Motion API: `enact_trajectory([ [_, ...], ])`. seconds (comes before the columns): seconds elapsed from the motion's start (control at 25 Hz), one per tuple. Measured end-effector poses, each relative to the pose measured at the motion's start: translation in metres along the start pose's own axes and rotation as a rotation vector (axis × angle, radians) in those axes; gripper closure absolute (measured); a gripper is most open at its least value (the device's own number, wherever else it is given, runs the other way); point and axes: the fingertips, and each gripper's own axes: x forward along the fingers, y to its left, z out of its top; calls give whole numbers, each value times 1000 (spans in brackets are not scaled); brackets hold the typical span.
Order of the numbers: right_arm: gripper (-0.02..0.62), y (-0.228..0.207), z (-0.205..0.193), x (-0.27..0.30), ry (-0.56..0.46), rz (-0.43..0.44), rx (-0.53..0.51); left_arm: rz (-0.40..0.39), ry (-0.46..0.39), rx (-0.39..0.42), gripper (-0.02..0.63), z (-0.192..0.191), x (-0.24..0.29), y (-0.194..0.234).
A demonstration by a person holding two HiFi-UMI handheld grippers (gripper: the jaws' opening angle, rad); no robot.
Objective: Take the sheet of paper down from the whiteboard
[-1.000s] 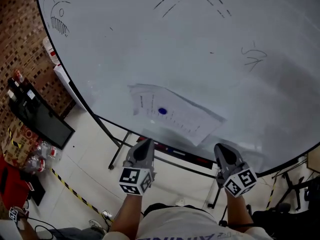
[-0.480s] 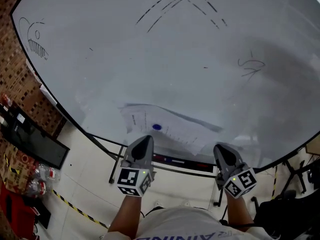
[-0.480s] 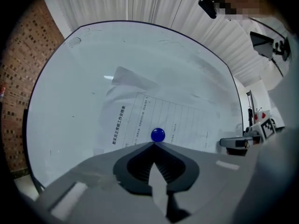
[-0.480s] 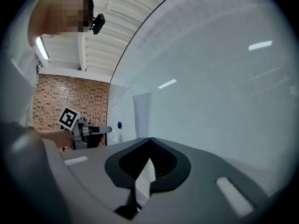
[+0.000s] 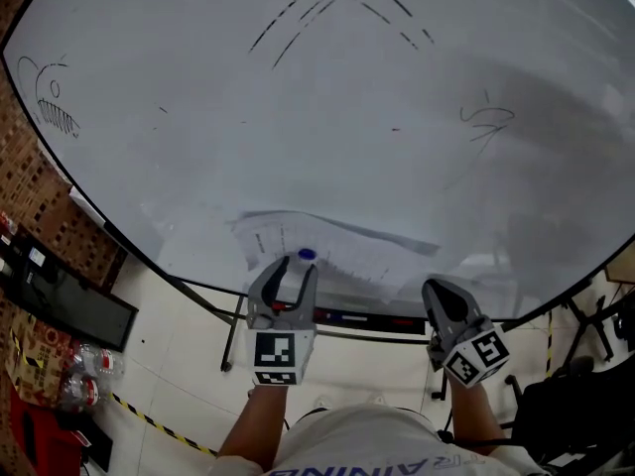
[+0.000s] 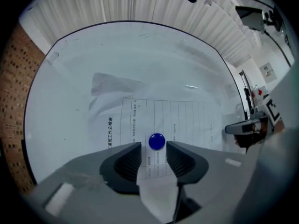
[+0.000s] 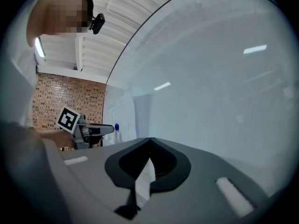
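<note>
A printed sheet of paper (image 5: 347, 251) hangs low on the whiteboard (image 5: 298, 87), pinned by a round blue magnet (image 5: 307, 254). My left gripper (image 5: 291, 266) points level at the board, just below the magnet. Its jaws are opening. In the left gripper view the magnet (image 6: 157, 141) sits just beyond the two fingertips, on the paper (image 6: 187, 120), and the left gripper (image 6: 153, 148) has nothing pressed between its pads. My right gripper (image 5: 437, 291) is shut and empty, off the sheet's right end. In its own view the right gripper (image 7: 150, 139) faces bare board.
A pen tray (image 5: 367, 317) runs under the board's lower edge. Marker scribbles (image 5: 337, 8) cover the upper board. A black screen (image 5: 69, 305) and water bottles (image 5: 74, 365) stand on the floor by the brick wall (image 5: 30, 186) at left. A dark chair (image 5: 585, 385) is at right.
The left gripper's jaws have opened and it has risen toward the blue magnet. The right gripper has stayed shut and in place. The head view has tilted further up the board.
</note>
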Motion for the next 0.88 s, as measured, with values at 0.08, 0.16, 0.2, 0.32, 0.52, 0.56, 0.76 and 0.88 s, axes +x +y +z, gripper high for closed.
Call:
enact_trajectory([
  [0.08, 589, 1, -1, -2, 0, 0, 2, 18, 8, 18, 425, 3, 4, -1],
  [0.16, 589, 0, -1, -4, -1, -3, 6, 12, 9, 8, 425, 5, 8, -5],
  [0.2, 589, 0, -2, -5, -1, -5, 9, 8, 7, -2, 425, 6, 9, -6],
  [0.32, 588, 0, -4, -8, 2, -5, 17, 27, 6, -17, 426, 7, 10, -6],
  [0.52, 589, 0, -3, -10, 0, 4, 27, 50, 27, -42, 471, 4, 14, -5],
  [0.56, 589, 0, -2, -10, -2, 6, 27, 53, 26, -47, 472, 4, 14, -5],
  [0.76, 588, 3, 7, -7, -38, 49, 20, 48, 22, -68, 473, 4, 14, -4],
  [0.88, 579, 11, 14, -5, -83, 99, 15, 38, 22, -74, 474, 4, 15, -5],
])
